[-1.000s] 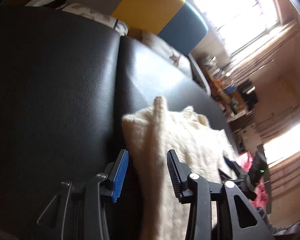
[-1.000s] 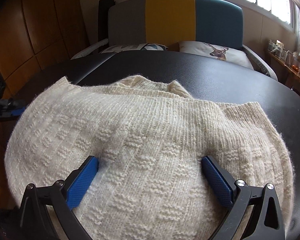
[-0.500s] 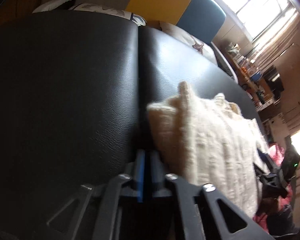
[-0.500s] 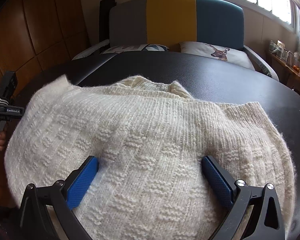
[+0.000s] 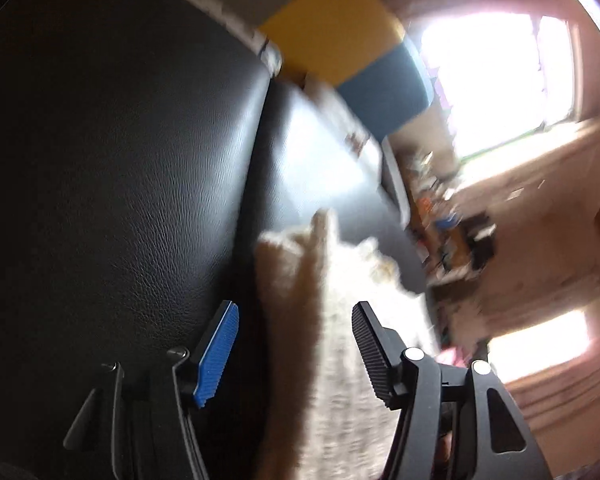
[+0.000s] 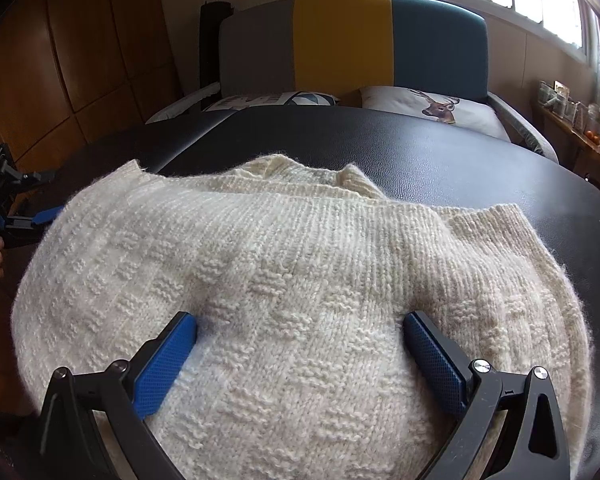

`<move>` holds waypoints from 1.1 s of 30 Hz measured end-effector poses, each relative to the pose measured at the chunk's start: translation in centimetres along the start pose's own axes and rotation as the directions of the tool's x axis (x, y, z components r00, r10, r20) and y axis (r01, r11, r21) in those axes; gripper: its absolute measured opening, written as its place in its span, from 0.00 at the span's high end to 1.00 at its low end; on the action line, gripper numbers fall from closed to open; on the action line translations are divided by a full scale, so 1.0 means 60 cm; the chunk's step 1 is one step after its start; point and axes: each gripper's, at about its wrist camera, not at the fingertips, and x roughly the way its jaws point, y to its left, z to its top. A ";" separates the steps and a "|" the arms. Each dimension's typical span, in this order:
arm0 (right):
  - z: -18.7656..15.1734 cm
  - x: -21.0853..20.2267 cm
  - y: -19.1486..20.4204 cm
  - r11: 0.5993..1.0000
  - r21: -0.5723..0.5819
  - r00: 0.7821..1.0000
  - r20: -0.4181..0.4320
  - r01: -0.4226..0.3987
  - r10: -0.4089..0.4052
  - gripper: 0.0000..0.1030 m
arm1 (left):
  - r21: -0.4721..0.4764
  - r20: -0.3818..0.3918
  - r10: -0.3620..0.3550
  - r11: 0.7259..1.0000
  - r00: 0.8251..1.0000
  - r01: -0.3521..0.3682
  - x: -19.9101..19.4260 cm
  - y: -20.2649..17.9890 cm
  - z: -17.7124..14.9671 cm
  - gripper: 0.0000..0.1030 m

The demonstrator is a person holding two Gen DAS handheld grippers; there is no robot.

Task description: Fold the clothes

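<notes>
Sweater [image 6: 300, 280] edge sits between just-reopened left gripper [image 5: 296, 344] jaws, right gripper [image 6: 300, 354] gaping over knit; mistimed closing risks missing fabric.

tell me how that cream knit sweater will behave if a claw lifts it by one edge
The sweater probably flops and drapes: it already lies in soft bumps and folds on the black padded surface. The thick, fuzzy knit likely grips the ribbed pads rather than slipping. Its loose weave may stretch or snag if tugged.

A black padded leather surface [image 6: 440, 160] carries the work. A cream knitted sweater [image 6: 300, 280] lies spread across its near part; the far part is bare.
</notes>
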 end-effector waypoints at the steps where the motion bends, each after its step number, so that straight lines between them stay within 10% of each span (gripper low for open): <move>1: 0.000 0.000 0.000 1.000 0.000 1.000 0.001 0.000 0.000 0.00 | 0.018 -0.021 0.014 1.000 1.000 -0.014 0.012 -0.004 0.005 0.42; 8: 0.000 0.000 -0.001 1.000 0.000 1.000 0.004 -0.002 0.002 0.00 | 0.133 -0.061 0.055 0.990 0.997 -0.046 0.054 -0.031 0.010 0.42; 11: 0.001 -0.001 -0.001 1.000 0.001 1.000 0.006 -0.003 0.003 0.00 | 0.114 -0.036 0.014 0.993 0.999 -0.010 0.049 -0.036 0.000 0.80; 22: 0.007 -0.002 -0.003 1.000 0.005 1.000 -0.013 -0.010 0.010 0.00 | 0.074 0.088 0.165 0.982 0.982 -0.172 0.053 -0.058 0.027 0.86; 33: 0.051 -0.083 -0.106 0.958 0.017 0.948 -0.141 -0.285 0.284 0.00 | 0.162 0.076 0.281 0.943 0.957 -0.290 0.060 -0.078 0.089 0.86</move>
